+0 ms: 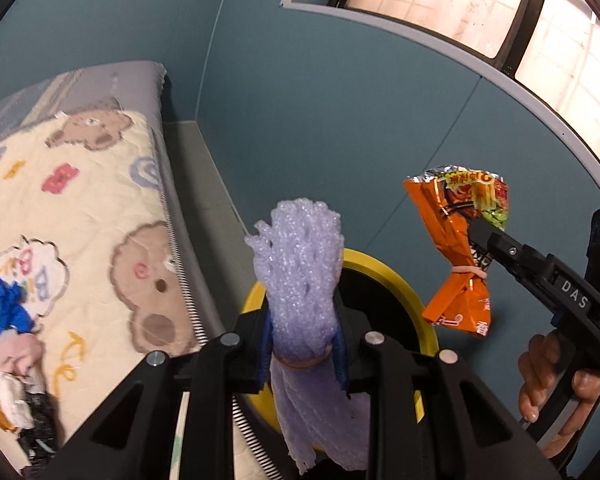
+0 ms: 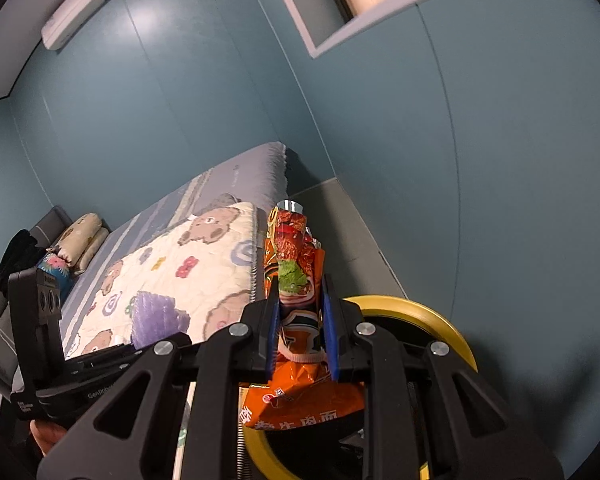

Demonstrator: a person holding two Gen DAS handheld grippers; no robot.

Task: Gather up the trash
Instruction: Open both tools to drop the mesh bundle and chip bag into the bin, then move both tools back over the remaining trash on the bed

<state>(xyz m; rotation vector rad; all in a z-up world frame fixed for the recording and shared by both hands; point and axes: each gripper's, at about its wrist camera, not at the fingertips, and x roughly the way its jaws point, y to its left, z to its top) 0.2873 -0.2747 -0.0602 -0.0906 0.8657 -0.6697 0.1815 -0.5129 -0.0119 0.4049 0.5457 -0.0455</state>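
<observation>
My left gripper (image 1: 302, 350) is shut on a purple foam net sleeve (image 1: 304, 264), tied with a rubber band; the sleeve stands up between the blue pads over the yellow-rimmed bin (image 1: 384, 276). My right gripper (image 2: 302, 334) is shut on an orange noodle wrapper (image 2: 296, 276), also banded at its waist. In the left wrist view that wrapper (image 1: 466, 240) hangs in the right gripper (image 1: 480, 236) just right of the bin. In the right wrist view the bin rim (image 2: 424, 312) lies right below the wrapper, and the foam sleeve (image 2: 156, 316) shows at the left.
A bed with a bear-print quilt (image 1: 80, 216) lies to the left, with a blue crumpled item (image 1: 4, 308) and other scraps (image 1: 12, 392) on it. Pillows (image 2: 80, 240) sit at its head. Blue walls (image 1: 340, 100) stand close behind the bin. A hand (image 1: 552, 384) holds the right gripper.
</observation>
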